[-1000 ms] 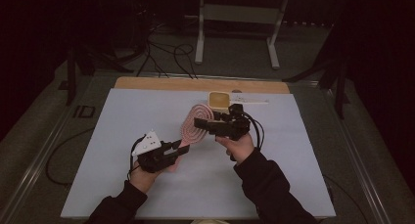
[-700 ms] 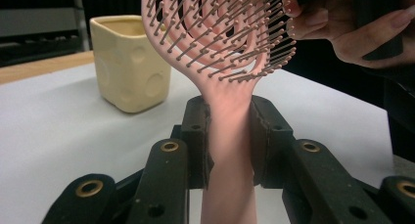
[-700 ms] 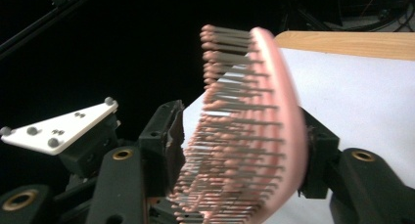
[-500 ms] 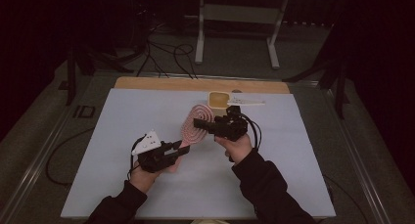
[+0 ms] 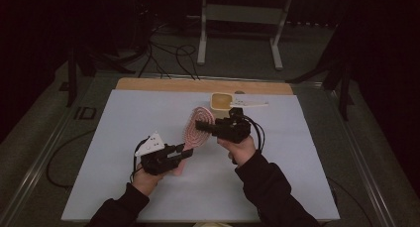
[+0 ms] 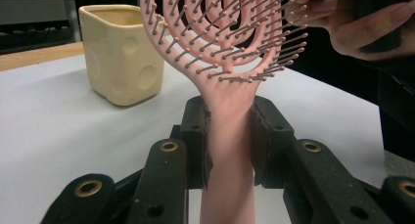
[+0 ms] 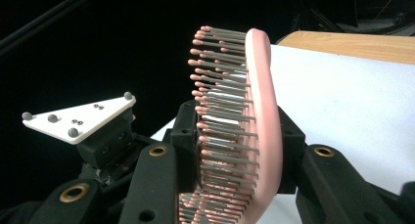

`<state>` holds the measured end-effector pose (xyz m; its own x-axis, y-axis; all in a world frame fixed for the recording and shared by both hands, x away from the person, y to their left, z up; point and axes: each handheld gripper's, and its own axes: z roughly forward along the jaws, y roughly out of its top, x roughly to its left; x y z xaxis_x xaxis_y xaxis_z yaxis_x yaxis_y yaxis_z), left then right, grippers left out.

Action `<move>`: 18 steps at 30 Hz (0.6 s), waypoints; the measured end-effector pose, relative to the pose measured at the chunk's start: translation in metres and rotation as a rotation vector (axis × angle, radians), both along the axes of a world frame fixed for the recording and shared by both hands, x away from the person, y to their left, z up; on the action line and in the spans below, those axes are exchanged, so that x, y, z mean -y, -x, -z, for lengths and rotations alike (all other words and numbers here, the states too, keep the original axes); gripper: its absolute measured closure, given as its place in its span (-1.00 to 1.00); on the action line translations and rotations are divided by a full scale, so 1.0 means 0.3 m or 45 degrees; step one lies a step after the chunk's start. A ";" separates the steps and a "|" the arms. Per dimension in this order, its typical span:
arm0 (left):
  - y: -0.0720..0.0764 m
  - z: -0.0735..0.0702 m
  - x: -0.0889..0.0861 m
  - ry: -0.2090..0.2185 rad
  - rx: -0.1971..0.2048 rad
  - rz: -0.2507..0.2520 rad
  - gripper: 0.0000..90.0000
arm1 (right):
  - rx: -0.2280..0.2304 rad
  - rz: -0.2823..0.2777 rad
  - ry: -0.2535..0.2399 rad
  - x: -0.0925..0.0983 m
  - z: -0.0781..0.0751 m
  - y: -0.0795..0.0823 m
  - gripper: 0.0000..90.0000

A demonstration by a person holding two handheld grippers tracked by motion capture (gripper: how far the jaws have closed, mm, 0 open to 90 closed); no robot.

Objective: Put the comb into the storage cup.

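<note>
A pink vented hairbrush [image 5: 197, 131] hangs tilted above the white table, held at both ends. My left gripper [image 5: 179, 155] is shut on its handle [image 6: 229, 150]; the bristled head [image 6: 222, 33] rises beyond the jaws. My right gripper [image 5: 202, 126] reaches in from the right and has just been closing on the brush head [image 7: 262, 121]. One pad presses the bristle tips and the other the smooth back. In the right gripper view, the left gripper's white plate [image 7: 78, 119] sits to the left behind the brush.
A pale yellow square cup [image 5: 221, 101] [image 6: 122, 53] stands at the back of the white table sheet [image 5: 124, 118], with a flat white piece [image 5: 250, 103] beside it. A wooden strip [image 5: 163, 85] edges the far side. A metal stand and cables lie on the floor beyond.
The right gripper's jaws have drawn in onto the brush head. Both hands and the brush have stayed in place.
</note>
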<state>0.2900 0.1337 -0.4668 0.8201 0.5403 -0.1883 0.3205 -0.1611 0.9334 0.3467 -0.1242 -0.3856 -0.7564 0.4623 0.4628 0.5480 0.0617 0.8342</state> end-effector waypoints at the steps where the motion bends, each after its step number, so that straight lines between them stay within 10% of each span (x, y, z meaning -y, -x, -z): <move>1: 0.000 0.000 0.001 0.000 -0.001 0.002 0.59 | 0.005 0.000 0.003 -0.002 -0.003 0.003 0.43; 11: -0.002 -0.005 0.015 -0.012 -0.035 0.027 0.56 | 0.045 0.020 0.021 -0.006 -0.014 0.016 0.44; 18: -0.008 -0.002 0.031 -0.072 -0.096 0.015 -0.14 | 0.068 0.043 0.032 0.007 -0.026 0.014 0.44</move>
<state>0.2923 0.1244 -0.4661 0.8111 0.5424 -0.2188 0.3870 -0.2174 0.8961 0.3425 -0.1262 -0.3777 -0.7636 0.4986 0.4104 0.5050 0.0651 0.8606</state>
